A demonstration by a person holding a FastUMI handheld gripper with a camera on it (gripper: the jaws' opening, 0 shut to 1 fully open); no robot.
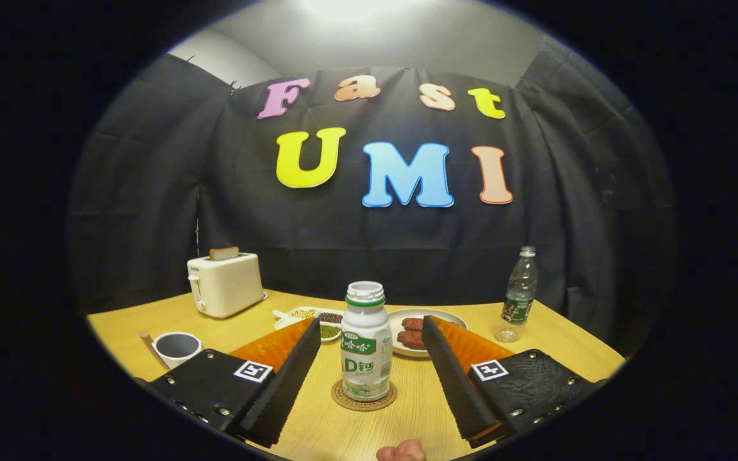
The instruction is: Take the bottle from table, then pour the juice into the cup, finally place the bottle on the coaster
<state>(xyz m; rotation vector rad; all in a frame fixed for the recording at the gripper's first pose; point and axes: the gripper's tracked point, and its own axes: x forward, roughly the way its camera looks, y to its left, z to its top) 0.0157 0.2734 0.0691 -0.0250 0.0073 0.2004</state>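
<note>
A white bottle (366, 346) with a green label and an open neck stands upright on a round cork coaster (364, 396) on the wooden table (567, 346). My gripper (369, 330) is open, its two fingers spread wide to either side of the bottle and not touching it. The bottle stands between the fingertips, slightly ahead. A white cup (177, 347) with a dark inside sits on the table to the left, beyond the left finger.
A cream toaster (225, 283) with a slice of bread stands at the back left. Behind the bottle lie a tray of beans (318, 318) and a plate (436, 318) with dark red pieces. A clear water bottle (519, 294) stands at the back right. A fingertip (401, 451) shows nearest me.
</note>
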